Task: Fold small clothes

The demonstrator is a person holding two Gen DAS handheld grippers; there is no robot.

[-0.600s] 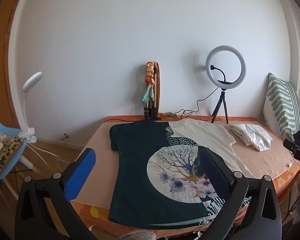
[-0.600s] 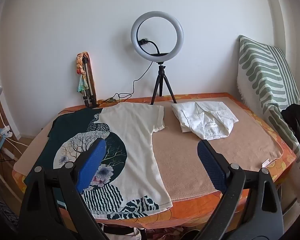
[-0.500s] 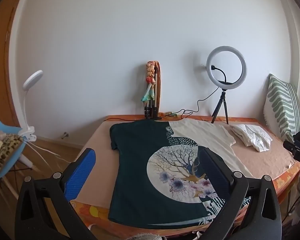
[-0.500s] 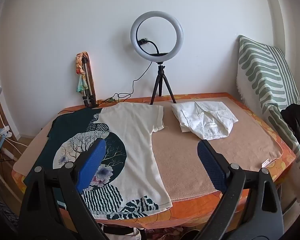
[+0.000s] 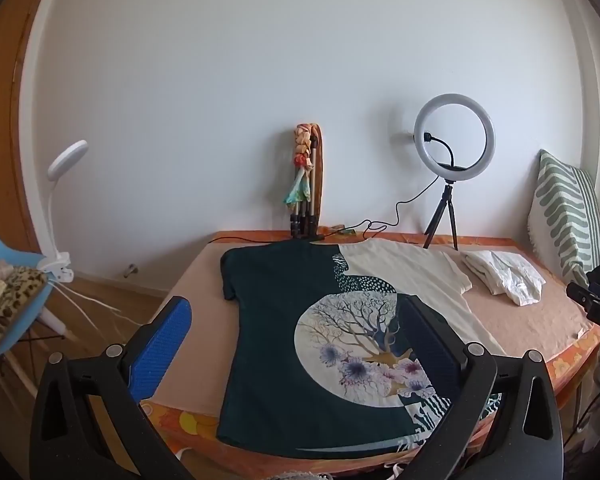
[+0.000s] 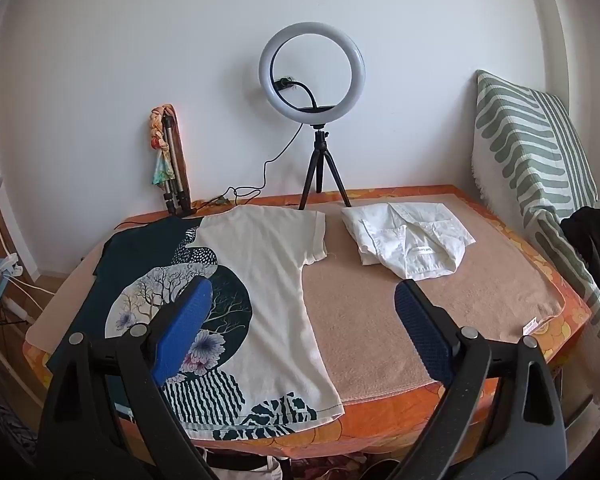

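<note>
Only from the left: clip lamp, chair.

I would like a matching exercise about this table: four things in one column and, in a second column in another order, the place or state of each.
Things:
1. dark green and cream printed T-shirt
2. white folded garment
3. round white ring light on a black tripod
4. green and white striped cushion

Places or states:
A. leaning upright at the table's right edge
B. spread flat, unfolded, on the left half of the table
C. standing at the back by the wall
D. lying folded on the beige cloth, right of the shirt

Pairs: 1-B, 2-D, 3-C, 4-A
</note>
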